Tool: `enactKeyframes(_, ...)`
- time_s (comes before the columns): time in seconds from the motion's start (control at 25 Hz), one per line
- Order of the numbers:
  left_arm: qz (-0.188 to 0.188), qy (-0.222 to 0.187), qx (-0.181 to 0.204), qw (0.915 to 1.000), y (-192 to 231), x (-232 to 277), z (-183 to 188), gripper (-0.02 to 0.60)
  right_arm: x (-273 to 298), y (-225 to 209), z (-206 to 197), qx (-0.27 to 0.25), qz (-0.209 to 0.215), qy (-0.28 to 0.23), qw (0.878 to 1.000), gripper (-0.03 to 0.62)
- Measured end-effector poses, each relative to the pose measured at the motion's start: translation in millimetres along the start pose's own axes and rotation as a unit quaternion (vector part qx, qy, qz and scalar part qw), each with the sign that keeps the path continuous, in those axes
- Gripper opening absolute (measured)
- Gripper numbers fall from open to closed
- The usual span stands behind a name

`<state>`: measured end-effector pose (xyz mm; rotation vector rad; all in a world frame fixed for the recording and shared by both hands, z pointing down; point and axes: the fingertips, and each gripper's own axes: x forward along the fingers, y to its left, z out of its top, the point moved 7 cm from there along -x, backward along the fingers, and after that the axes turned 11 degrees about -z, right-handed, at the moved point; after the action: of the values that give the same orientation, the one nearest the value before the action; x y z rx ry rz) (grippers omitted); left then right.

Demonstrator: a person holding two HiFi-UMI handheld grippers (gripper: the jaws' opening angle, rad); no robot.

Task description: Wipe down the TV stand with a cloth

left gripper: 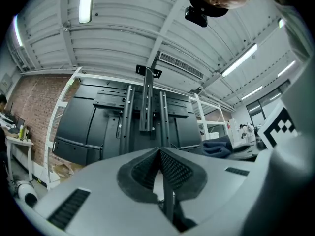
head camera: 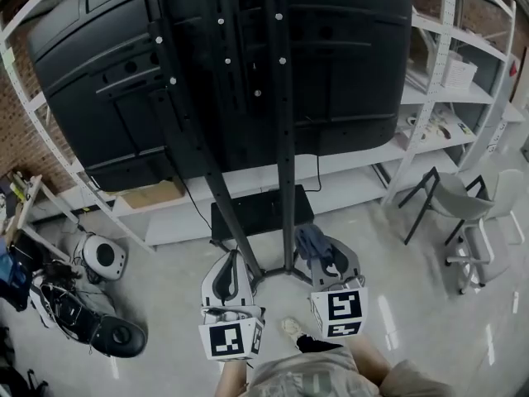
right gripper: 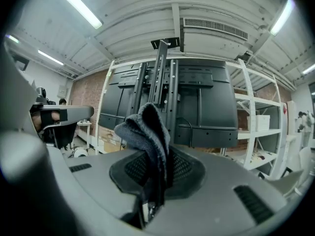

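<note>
At the lower middle of the head view, the fingers of the right gripper [head camera: 324, 259] are clamped on a dark grey cloth [head camera: 310, 240], which bunches up above their tips; the right gripper view shows its folds pinched between the ribbed pads. Just left of it, the left gripper [head camera: 233, 273] has its fingers pressed together tip to tip. Both point toward the TV stand [head camera: 285, 139], whose black base plate [head camera: 273, 213] lies on the floor directly above them in the frame, the cloth near its front edge and beside the right upright. Two black uprights rise from the base to the back of a large black TV [head camera: 347, 56] filling the upper frame. The floor [head camera: 413, 304] is pale polished concrete. White metal shelving [head camera: 450, 98] runs behind the stand, with a brick wall [head camera: 21, 139] at the left edge, a grey chair [head camera: 463, 205] at the right and a cardboard box [head camera: 153, 193] on the lowest shelf
</note>
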<state>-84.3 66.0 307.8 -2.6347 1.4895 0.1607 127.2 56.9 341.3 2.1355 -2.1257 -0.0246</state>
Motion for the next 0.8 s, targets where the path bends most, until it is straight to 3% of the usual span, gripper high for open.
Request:
enactKeyframes(0.36,0.018,0.013,0.031,0.9993,23.3,95.3,-6.5,0.015,96.2,-23.3,5.8,0.008,0.032,-0.004,0.999,0.057)
enactKeyframes(0.52,0.033,0.012,0.032,0.9989,34.2,121.3,-3.7,0.015,122.7,-25.0,10.3,0.009,0.044,-0.009,0.999,0.057)
enactKeyframes(0.8,0.020,-0.001,0.027,0.9994,61.1,145.5,6.7,0.015,145.8,-4.2,23.2,0.007,0.047,-0.017,0.999,0.057)
